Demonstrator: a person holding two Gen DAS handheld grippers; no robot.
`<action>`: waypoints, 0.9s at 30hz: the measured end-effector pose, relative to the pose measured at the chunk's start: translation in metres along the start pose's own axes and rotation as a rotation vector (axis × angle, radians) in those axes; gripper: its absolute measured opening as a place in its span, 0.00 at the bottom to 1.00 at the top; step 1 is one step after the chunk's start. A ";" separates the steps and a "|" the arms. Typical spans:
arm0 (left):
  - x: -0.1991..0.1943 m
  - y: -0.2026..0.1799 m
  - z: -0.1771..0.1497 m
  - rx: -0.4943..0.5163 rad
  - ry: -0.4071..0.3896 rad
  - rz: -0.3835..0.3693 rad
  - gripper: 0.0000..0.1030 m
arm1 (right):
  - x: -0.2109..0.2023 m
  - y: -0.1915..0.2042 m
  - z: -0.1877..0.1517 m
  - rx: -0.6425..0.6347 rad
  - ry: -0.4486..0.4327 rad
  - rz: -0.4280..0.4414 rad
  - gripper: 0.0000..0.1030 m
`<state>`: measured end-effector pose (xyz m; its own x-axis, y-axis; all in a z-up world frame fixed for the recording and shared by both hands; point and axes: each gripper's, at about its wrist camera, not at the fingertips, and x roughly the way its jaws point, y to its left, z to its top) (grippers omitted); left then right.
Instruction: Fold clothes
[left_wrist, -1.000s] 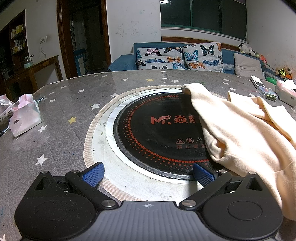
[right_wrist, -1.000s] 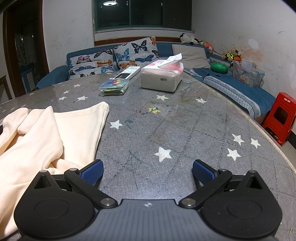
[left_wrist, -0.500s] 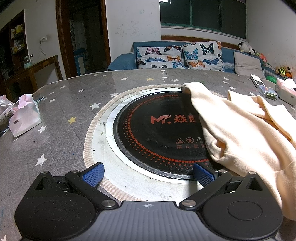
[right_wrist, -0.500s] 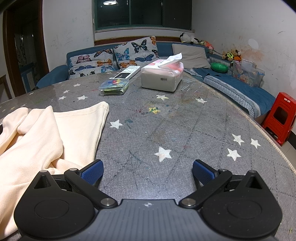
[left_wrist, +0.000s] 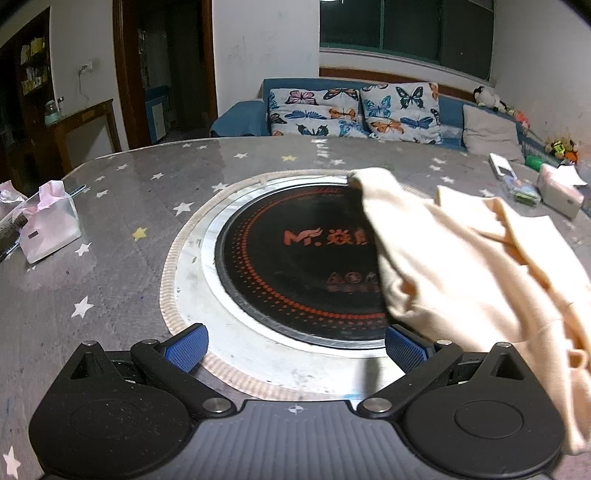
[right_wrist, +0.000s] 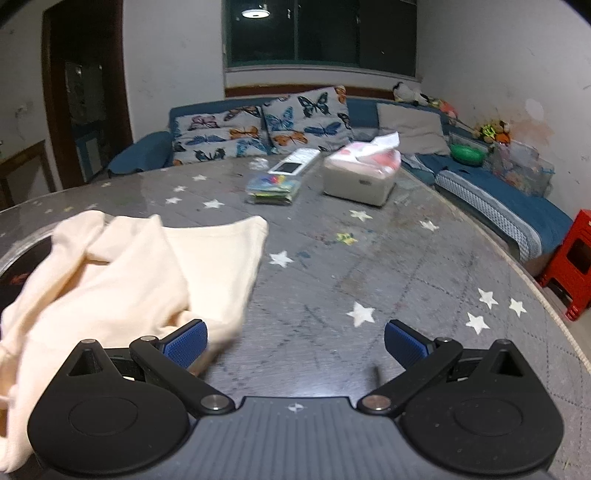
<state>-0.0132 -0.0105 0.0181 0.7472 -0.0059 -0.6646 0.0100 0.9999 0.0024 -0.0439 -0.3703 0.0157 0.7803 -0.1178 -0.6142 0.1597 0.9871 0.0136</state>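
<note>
Both the left gripper (left_wrist: 294, 345) and right gripper (right_wrist: 295, 343) hold their jaws spread wide and empty, while the crumpled cream garment (left_wrist: 476, 266) lies at right of the left view on the star-patterned table (right_wrist: 388, 266)

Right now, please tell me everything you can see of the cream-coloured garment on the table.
The cream garment is soft, knit-looking cloth, unfolded and rumpled into loose overlapping folds. It lies on the grey star-patterned table, its left part draped over the black round cooktop. One flat corner points toward the tissue box. Both open tools are near its edge, neither holding it.
</note>
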 end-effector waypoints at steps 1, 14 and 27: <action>-0.003 -0.001 0.001 -0.003 -0.001 -0.006 1.00 | -0.004 0.002 0.000 -0.004 -0.004 0.011 1.00; -0.030 -0.025 0.000 -0.002 -0.009 -0.084 1.00 | -0.038 0.022 -0.011 -0.045 -0.039 0.084 1.00; -0.050 -0.048 -0.005 0.025 -0.009 -0.141 1.00 | -0.061 0.032 -0.027 -0.071 -0.046 0.129 1.00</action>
<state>-0.0544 -0.0581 0.0476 0.7432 -0.1467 -0.6528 0.1321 0.9886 -0.0719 -0.1026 -0.3283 0.0326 0.8188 0.0071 -0.5740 0.0143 0.9994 0.0327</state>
